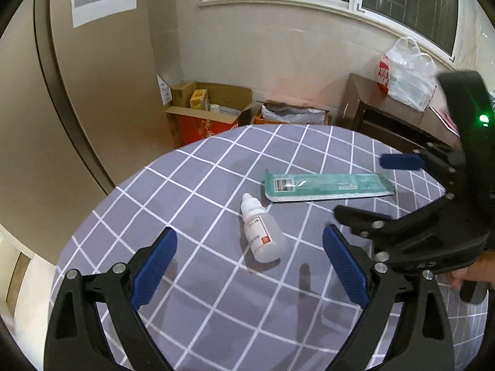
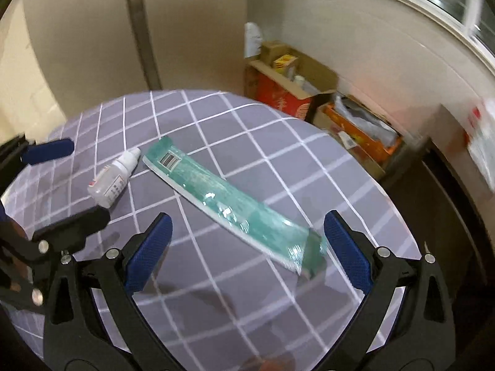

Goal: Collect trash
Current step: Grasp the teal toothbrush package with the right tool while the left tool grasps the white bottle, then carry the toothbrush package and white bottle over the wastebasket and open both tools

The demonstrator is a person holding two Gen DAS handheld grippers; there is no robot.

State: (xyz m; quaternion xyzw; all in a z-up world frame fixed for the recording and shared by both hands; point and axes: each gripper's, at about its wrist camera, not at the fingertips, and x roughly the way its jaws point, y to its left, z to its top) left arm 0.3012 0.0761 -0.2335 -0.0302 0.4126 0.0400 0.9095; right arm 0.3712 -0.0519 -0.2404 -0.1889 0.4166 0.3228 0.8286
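Observation:
A small white dropper bottle [image 1: 261, 233] lies on its side on the round table with a grey checked cloth [image 1: 191, 204]. A long green plastic wrapper [image 1: 328, 185] lies just behind it. My left gripper [image 1: 249, 266] is open and empty, above the cloth with the bottle between its fingers' line. In the right wrist view, my right gripper [image 2: 247, 253] is open and empty, with the near end of the wrapper [image 2: 235, 204] between its fingers; the bottle [image 2: 113, 179] lies to the left. Each gripper shows in the other's view.
Open cardboard boxes [image 1: 210, 114] with clutter stand on the floor beyond the table, by the wall. A dark wooden cabinet [image 1: 380, 114] with a white plastic bag [image 1: 408, 74] on top stands at the right under the window. A beige wall panel is at the left.

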